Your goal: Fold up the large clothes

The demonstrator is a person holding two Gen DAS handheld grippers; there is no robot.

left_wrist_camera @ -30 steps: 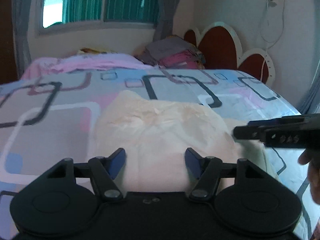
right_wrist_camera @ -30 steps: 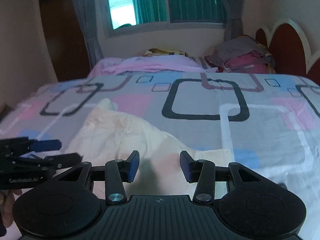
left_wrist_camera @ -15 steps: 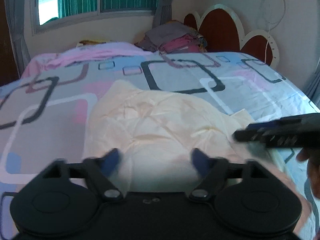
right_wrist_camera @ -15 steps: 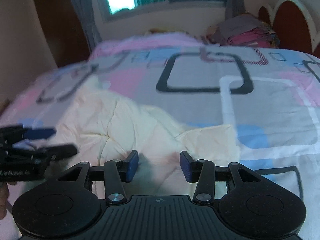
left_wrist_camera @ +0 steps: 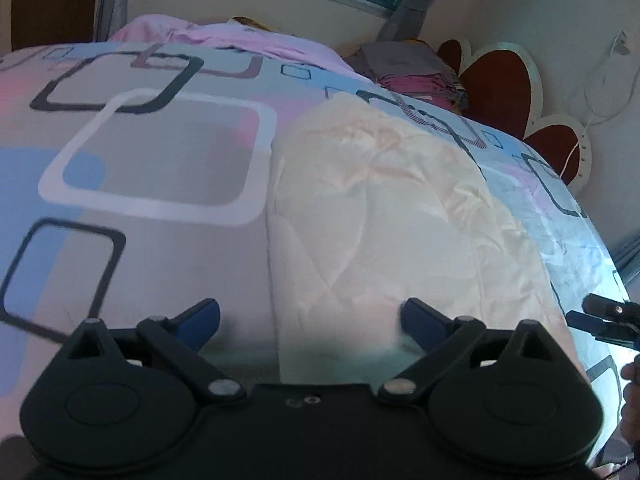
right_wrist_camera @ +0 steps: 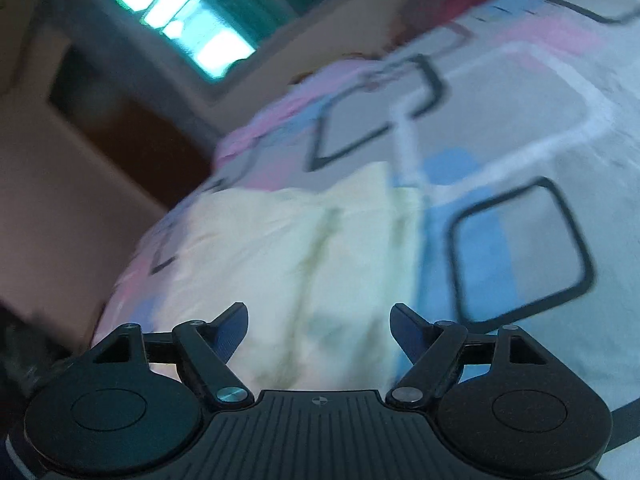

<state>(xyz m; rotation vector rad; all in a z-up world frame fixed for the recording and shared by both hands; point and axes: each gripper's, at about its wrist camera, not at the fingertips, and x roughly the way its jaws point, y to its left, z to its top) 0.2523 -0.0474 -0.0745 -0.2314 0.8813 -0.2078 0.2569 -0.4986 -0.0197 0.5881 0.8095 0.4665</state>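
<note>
A large cream garment (left_wrist_camera: 380,208) lies spread and wrinkled on the patterned bedsheet (left_wrist_camera: 140,160). My left gripper (left_wrist_camera: 310,314) hovers over the garment's near left edge. Its jaws are opening wide, and the pads press on nothing. The fabric's edge runs between the blue fingertips (left_wrist_camera: 204,312). In the blurred, tilted right wrist view the same garment (right_wrist_camera: 300,248) lies under my right gripper (right_wrist_camera: 318,320). Those jaws are opening too, with cloth below them but not pinched. The right gripper (left_wrist_camera: 582,310) also shows at the left wrist view's right edge, beside the garment's right side.
A stack of folded clothes (left_wrist_camera: 412,68) sits at the bed's far side by a red scalloped headboard (left_wrist_camera: 500,80). A pink blanket (left_wrist_camera: 224,36) lies below the window. A hand (left_wrist_camera: 632,400) shows at the lower right. The bed's edge drops off on the right.
Both grippers' jaws have spread wider. The left gripper shifted to the garment's left edge and rolled. The right wrist view rolled hard, and the right gripper dropped toward the frame's lower right corner.
</note>
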